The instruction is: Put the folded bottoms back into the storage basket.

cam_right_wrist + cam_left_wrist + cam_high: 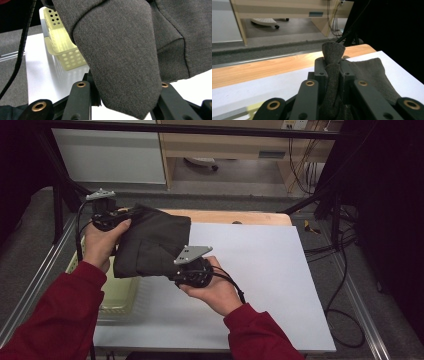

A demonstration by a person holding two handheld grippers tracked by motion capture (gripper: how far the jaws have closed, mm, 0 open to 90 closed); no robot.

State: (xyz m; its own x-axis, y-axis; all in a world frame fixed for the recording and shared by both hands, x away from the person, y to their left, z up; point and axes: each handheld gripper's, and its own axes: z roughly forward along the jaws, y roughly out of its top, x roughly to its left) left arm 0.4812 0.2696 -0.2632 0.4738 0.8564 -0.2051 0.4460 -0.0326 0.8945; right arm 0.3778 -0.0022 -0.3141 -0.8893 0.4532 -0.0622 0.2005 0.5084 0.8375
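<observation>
Dark grey garment [152, 246] held in the air by both tools, above the white mat [265, 280] on the bench, just right of the pale yellow perforated basket [120, 295].

Left tool [332, 65]: clenched on a bunched fold of the cloth, which stands up between the jaws.

Right tool [192, 270]: grasping a thicker folded edge, jaws partly closed around it; the cloth hangs over them in the right gripper view.

Step, as judged: garment lifted clear of the basket, being carried toward the mat.

Next move calls for spreading the hands apart to pull the cloth flat, then lowering it onto the mat right of the basket without loosening either grip early.
</observation>
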